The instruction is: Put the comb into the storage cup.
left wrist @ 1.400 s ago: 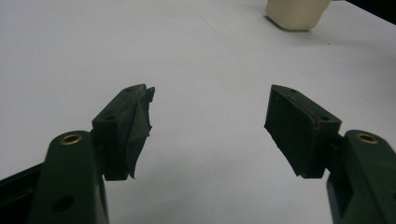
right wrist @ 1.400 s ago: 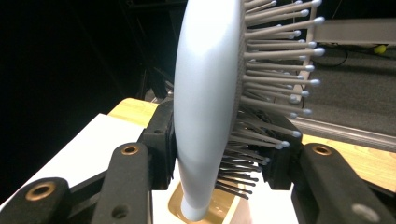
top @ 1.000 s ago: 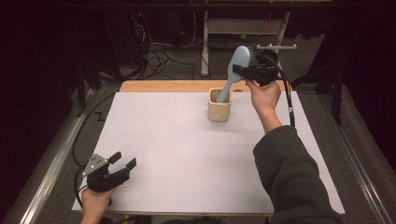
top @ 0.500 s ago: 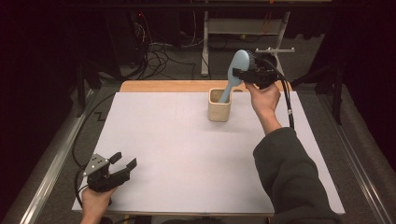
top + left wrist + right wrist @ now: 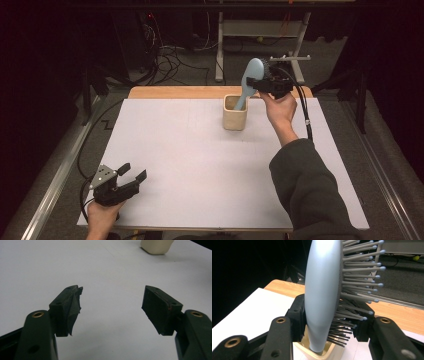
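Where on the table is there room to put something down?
The white table is bare across its wide middle, between the left gripper at the near left corner and the beige cup at the far side. It is crowded by the cup, where the right gripper holds the blue hairbrush.

The left gripper (image 5: 112,305) hung just above the white table surface (image 5: 105,267), its two black jaws standing wide apart with nothing between them. Torn padding showed on the left-hand jaw. A cream cup (image 5: 157,246) stood well away at the top edge
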Available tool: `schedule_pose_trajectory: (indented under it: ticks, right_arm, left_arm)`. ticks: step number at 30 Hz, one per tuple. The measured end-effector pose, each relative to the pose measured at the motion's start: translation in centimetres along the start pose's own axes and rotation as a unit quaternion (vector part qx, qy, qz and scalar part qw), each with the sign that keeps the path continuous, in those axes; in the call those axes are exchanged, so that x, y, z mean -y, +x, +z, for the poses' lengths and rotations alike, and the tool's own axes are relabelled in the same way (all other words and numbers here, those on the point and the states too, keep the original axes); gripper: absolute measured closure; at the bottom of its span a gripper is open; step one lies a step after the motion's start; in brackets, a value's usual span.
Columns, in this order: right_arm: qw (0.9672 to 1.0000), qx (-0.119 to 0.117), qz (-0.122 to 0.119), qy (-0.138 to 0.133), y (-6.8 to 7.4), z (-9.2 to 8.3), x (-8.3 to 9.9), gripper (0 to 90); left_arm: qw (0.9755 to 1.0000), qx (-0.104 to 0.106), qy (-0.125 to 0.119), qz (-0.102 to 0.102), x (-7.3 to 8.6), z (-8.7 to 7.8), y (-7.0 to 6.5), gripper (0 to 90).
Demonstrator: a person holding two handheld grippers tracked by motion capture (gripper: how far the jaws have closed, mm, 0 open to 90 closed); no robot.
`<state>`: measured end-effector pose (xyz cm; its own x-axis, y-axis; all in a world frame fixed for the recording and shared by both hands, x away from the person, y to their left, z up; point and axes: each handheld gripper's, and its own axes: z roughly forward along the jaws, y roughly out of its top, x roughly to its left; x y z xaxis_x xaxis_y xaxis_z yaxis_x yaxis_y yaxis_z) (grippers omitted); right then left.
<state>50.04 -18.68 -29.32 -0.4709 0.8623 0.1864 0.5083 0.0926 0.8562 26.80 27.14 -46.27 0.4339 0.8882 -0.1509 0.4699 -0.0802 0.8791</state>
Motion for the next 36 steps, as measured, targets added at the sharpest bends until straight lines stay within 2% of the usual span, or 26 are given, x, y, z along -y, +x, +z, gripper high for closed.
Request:
schedule_pose_trajectory:
  ticks: [6, 20, 28, 36]
  right_arm:
    - [1.0000, 0.005, 0.008, 0.001, 0.1, 0.1, 0.4, 54.5]
    - [0.9998, 0.011, -0.007, 0.018, 0.6, 1.2, 1.0, 54.0]
    - [0.9995, 0.011, -0.009, 0.026, 0.8, 1.7, 1.2, 53.8]
    - [0.9993, 0.010, -0.013, 0.033, 1.0, 2.2, 1.4, 53.5]
  left_arm:
    - [1.0000, 0.002, 0.003, 0.001, 0.0, 0.1, -0.1, 31.6]
    - [1.0000, 0.003, 0.001, -0.008, 0.0, 0.1, 0.2, 31.8]
    - [1.0000, 0.004, 0.002, -0.007, 0.0, 0.1, 0.2, 31.6]
    - [1.0000, 0.004, 0.006, 0.003, 0.0, 0.2, 0.0, 31.4]
